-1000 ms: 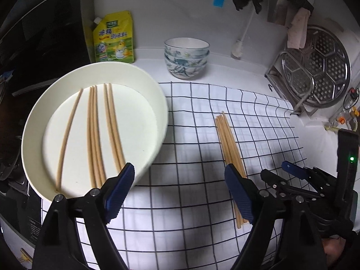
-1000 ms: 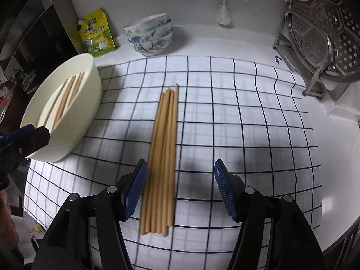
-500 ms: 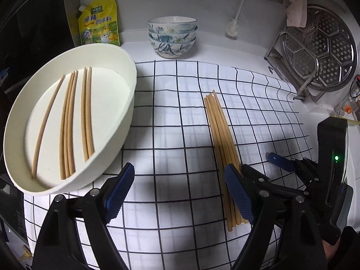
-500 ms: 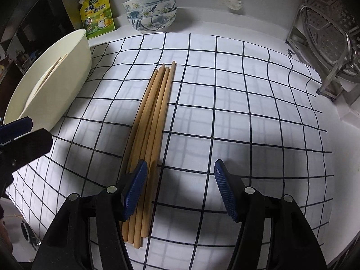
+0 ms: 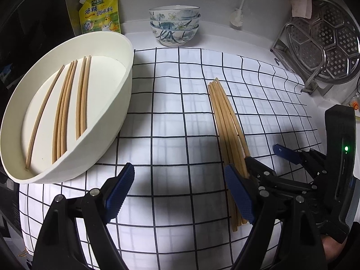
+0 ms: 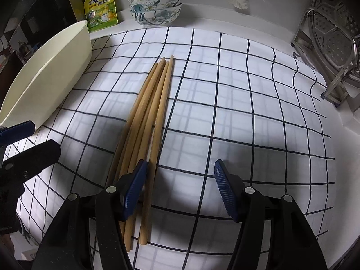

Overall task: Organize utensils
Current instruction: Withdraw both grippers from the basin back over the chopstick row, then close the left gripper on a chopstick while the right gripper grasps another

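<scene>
Chopsticks, a loose bundle of long, round, pale wooden sticks (image 6: 155, 103), lie side by side on the white cloth with a black grid (image 6: 247, 112), roughly in the middle of it and well apart from the large cream oval basin (image 5: 108, 121) at the left. Their far tips fan out a little and their near ends are uneven, so they are gathered but not squared up. More chopsticks of the same kind (image 5: 65, 108) lie flat on the basin's floor in loose groups, which suggests the basin is where the sticks are being collected.

Over the near ends of the bundle hangs the right gripper (image 6: 180, 180), tilted steeply down, its blue ribbed pads apart and clamped on nothing. Its left pad sits over the outer sticks, so the bundle is not centred between the jaws; whether that pad touches them I cannot tell. This looks like the line-up before a pick.

Beside the bundle, between it and the basin, the left gripper (image 5: 180, 184) hovers above bare cloth with its fingers wide apart and empty, probably waiting to steady or receive
</scene>
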### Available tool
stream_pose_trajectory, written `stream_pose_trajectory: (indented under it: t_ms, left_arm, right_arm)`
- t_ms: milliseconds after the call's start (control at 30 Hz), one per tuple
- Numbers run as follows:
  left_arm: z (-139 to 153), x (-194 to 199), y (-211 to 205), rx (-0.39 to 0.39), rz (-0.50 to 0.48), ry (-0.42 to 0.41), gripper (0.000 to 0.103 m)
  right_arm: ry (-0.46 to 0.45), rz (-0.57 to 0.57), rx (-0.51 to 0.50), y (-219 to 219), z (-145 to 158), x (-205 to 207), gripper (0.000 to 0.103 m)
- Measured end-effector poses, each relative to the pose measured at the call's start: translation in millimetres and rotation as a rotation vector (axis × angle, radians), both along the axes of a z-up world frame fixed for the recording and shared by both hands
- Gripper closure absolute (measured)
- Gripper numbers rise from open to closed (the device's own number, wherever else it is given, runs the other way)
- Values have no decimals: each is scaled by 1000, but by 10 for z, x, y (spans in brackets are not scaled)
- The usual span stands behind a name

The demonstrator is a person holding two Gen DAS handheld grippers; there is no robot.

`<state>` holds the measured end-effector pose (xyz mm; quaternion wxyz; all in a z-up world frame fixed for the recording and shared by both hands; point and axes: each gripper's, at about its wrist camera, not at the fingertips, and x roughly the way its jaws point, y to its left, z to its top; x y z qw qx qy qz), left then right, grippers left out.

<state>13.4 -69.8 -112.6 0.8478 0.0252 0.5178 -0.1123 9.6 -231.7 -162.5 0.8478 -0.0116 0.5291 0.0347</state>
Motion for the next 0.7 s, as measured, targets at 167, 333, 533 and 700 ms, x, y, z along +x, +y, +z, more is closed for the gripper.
stream_pose_trajectory:
  t_ms: [167, 333, 533, 700]
  left_arm:
    - [-36, 19, -35, -8, 2, -5, 22]
    - [-135, 53, -121, -15, -3, 2, 22]
    - [-285, 72, -245, 0, -15, 22, 22]
    - [-375, 96, -296, 15, -17, 33, 22]
  right_arm:
    - [-6, -14, -7, -78, -8, -22, 44]
    - [-14, -42, -7, -230, -10, -25, 44]
    - [-19, -83, -10, -460, -15, -28, 44]
    - [-30, -78, 7, -540, -3, -38, 44]
